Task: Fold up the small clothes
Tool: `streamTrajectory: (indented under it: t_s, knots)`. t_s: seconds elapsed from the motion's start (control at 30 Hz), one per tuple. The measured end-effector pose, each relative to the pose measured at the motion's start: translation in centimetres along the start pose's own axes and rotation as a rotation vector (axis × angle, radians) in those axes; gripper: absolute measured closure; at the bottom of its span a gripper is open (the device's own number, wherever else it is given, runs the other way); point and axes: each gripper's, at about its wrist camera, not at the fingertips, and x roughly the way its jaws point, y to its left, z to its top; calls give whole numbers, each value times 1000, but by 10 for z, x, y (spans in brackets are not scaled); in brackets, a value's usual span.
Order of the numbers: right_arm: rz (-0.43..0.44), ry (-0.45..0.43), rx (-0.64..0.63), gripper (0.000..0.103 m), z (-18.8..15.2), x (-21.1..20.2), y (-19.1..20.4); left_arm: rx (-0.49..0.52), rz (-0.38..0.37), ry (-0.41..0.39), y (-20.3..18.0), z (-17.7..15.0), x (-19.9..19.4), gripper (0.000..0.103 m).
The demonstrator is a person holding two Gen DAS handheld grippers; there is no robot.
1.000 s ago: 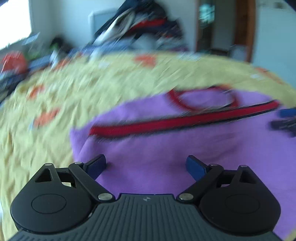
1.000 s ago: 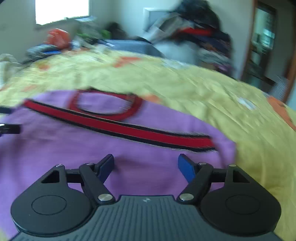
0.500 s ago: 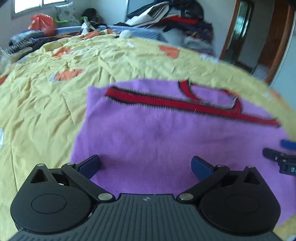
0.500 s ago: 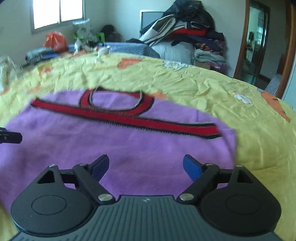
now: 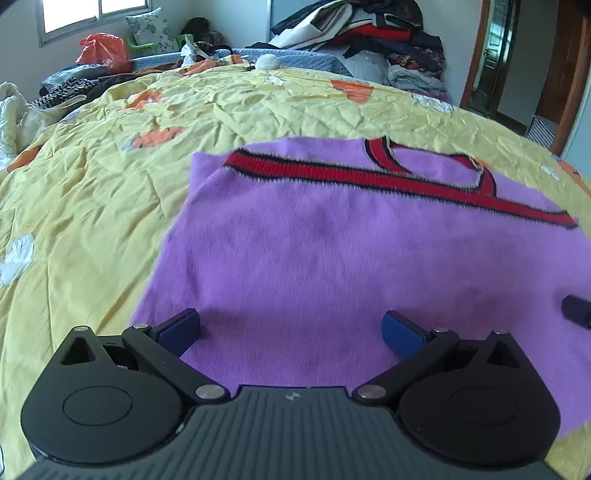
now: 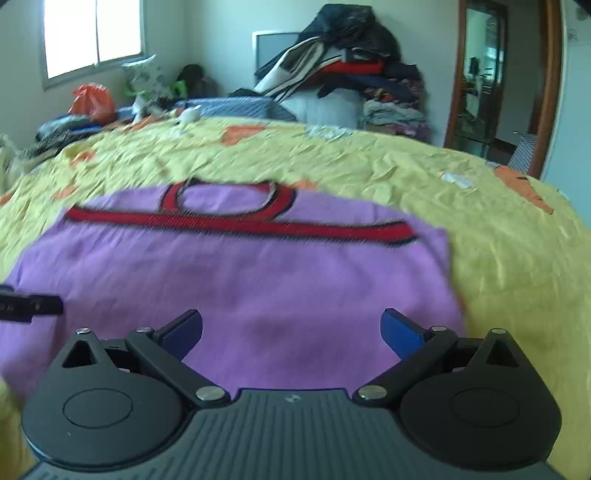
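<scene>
Purple sweater (image 5: 332, 258) lies spread flat on the yellow bedspread (image 5: 92, 184), filling the middle and right of the left wrist view and the middle and left of the right wrist view. We see a red band with dark edging (image 5: 332, 175) running across its far part, and a red neckline loop (image 6: 229, 201) just behind that band.

Our left gripper (image 5: 291, 328) sits at the bottom of its frame with both blue pads spread wide apart; bare purple cloth shows between them and nothing is pinched. The left pad (image 5: 181, 328) is over the sweater's near left corner, close to where purple meets yellow.

Our right gripper (image 6: 291, 328) stands the same way at the bottom of its frame. Its jaws have just been opening and now stand wide, with only flat cloth between them and no fold caught. Its right pad (image 6: 400, 332) is close to the sweater's right edge.

Each gripper shows as a dark tip at the edge of the other's view: at the right edge in the left view, at the left edge in the right view, both over the sweater.

At the top of both frames we see a heap of clothes (image 6: 351, 66) behind the bed, a window (image 6: 92, 33) at upper left, an orange bag (image 6: 92, 98) below it, and a wooden door frame (image 6: 550, 85) at upper right.
</scene>
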Motion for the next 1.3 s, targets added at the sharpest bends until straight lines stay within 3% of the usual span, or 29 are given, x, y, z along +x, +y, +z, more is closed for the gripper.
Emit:
streamTrajectory:
  t_s: [0.13, 0.5, 0.63, 0.77, 1.0, 1.13, 1.23, 1.3]
  knots:
    - [-5, 47, -25, 0, -20, 4, 11, 11, 4, -5, 2, -13, -7, 0]
    - [-27, 45, -30, 0, -46, -16, 12, 39, -7, -15, 12, -37, -24, 0]
    - [-27, 49, -30, 0, -56, -30, 12, 74, -62, -18, 25, -41, -35, 0]
    - [36, 12, -28, 0, -59, -54, 31, 49, -123, -51, 64, -24, -38, 0]
    - [142, -103, -137, 0, -54, -68, 108, 77, -120, -34, 110, 22, -19, 0]
    - [47, -76, -123, 0, -37, -42, 125, 76, -228, -58, 90, 30, -26, 0]
    - [93, 1, -47, 0, -28, -22, 119, 116, -283, -74, 56, 33, -24, 0]
    - [79, 56, -35, 0, -28, -10, 120, 140, -344, -69, 35, 37, -16, 0]
